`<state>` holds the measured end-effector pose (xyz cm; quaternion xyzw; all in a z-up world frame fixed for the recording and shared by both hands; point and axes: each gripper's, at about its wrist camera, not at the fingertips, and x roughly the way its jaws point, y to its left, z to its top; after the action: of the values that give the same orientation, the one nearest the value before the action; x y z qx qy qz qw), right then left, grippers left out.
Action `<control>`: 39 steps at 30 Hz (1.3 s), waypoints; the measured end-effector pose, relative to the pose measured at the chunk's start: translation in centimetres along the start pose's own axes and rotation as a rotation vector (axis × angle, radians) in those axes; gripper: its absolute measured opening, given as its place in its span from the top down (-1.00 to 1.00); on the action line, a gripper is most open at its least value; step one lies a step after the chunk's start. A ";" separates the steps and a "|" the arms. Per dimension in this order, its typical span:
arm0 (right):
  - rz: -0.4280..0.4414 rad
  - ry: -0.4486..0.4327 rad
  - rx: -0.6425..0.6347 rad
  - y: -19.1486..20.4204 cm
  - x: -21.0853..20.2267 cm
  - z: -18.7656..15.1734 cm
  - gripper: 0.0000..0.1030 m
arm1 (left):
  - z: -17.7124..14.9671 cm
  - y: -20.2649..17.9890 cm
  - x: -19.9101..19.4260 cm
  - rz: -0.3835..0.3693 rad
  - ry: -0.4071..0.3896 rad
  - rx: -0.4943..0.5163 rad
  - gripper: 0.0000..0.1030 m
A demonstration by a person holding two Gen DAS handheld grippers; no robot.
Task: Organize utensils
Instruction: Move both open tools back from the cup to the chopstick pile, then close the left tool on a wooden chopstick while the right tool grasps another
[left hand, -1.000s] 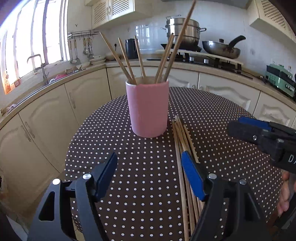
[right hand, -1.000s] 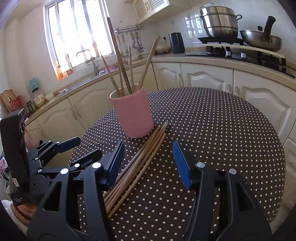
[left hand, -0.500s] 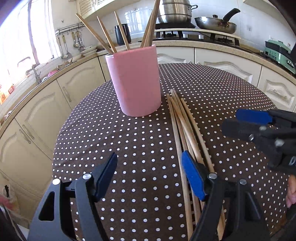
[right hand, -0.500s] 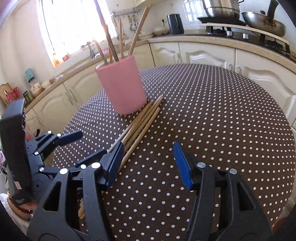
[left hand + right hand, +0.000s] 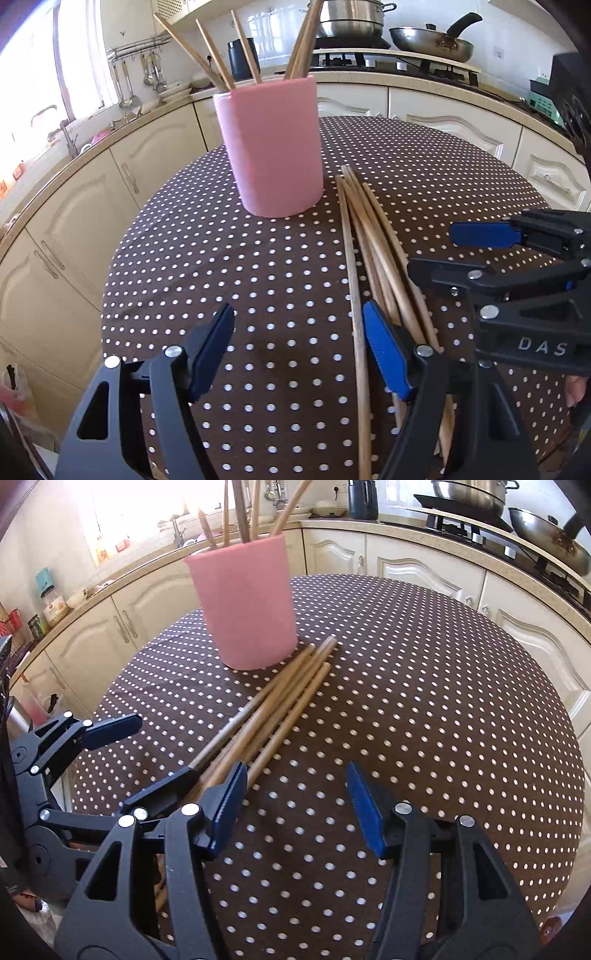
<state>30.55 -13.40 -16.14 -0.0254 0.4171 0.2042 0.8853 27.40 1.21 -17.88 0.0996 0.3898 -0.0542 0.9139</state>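
Currently: both hand-held grippers spread, holding nothing.
Left hand-held gripper (image 5: 297,350) and right hand-held gripper (image 5: 295,808) hover over the polka-dot surface (image 5: 424,686); loose chopsticks (image 5: 273,712) lie just beside the pink holder (image 5: 271,147), which carries more chopsticks.

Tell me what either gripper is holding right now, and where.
Nothing. The left gripper and right gripper are both open and empty; the loose chopsticks lie on the table beside the pink cup.
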 end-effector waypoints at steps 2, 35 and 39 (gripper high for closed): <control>-0.013 0.025 -0.011 0.4 0.5 0.2 -0.11 | -0.1 0.2 -0.1 -0.003 -0.001 0.005 -0.38; -0.066 0.418 -0.128 -2.1 4.1 7.5 0.37 | 6.4 -1.4 3.6 -0.157 0.233 0.023 0.24; -0.077 0.423 -0.121 -2.0 5.5 8.8 0.65 | 6.9 -1.7 3.7 -0.157 0.239 0.020 0.42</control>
<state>40.92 -11.47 -14.79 -0.1370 0.5793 0.1850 0.7819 34.48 -2.06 -16.17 0.0834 0.5019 -0.1171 0.8529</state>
